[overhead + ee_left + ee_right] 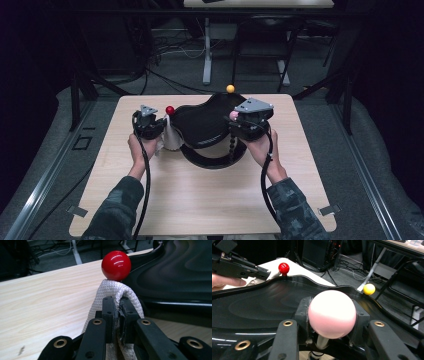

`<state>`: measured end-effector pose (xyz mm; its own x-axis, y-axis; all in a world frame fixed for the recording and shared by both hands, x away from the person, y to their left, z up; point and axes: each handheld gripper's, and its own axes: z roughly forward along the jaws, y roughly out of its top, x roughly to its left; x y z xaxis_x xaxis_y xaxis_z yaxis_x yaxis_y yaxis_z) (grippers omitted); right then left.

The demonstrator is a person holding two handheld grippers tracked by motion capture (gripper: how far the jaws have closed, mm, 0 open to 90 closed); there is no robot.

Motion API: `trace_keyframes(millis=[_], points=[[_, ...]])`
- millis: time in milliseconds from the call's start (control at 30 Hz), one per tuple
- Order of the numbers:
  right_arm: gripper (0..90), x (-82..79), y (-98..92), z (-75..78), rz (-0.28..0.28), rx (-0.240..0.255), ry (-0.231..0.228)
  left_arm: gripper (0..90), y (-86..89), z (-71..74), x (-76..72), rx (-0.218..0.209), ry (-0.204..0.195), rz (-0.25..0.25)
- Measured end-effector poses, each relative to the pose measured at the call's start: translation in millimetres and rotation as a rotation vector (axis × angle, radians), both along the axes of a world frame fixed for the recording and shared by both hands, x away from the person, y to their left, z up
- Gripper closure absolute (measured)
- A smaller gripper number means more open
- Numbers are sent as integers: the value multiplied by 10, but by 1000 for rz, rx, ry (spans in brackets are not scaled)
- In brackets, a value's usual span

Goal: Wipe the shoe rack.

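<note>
A glossy black curved tray lies at the middle of the wooden table. Round knobs stand on stems along its rim: a red ball at its left, a yellow ball at the far edge, and a pink ball at its right. My left gripper is shut on a fold of white textured cloth just below the red ball. That cloth hangs beside the tray's left edge. My right gripper is shut on the pink ball, with the jaws pressed against both its sides.
A string of dark beads hangs by the tray's right side, near the right hand. Bare tabletop lies in front of the tray, toward the person. Beyond the table's far edge are table legs and cables on the floor.
</note>
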<state>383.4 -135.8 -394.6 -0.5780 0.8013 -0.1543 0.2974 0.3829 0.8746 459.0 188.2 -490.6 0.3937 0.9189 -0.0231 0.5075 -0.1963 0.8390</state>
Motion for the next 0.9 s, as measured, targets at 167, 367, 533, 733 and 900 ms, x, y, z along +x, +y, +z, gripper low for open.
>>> trace_keyframes(millis=[167,367,533,733,900], points=[[598,-3,25,-12,-18,2,-14,838,14,-2,-25,-40,2,-7],[599,-15,27,-27,-33,11,-19,838,19,-1,-126,-78,-10,-34],[599,-11,28,-30,-30,19,-15,838,5,20,-250,-123,-32,-71],[599,-18,30,-36,-40,17,-21,838,-63,88,-434,-150,-71,-140],[599,-13,28,-35,-31,23,-16,838,-133,175,-566,-156,-87,-192]])
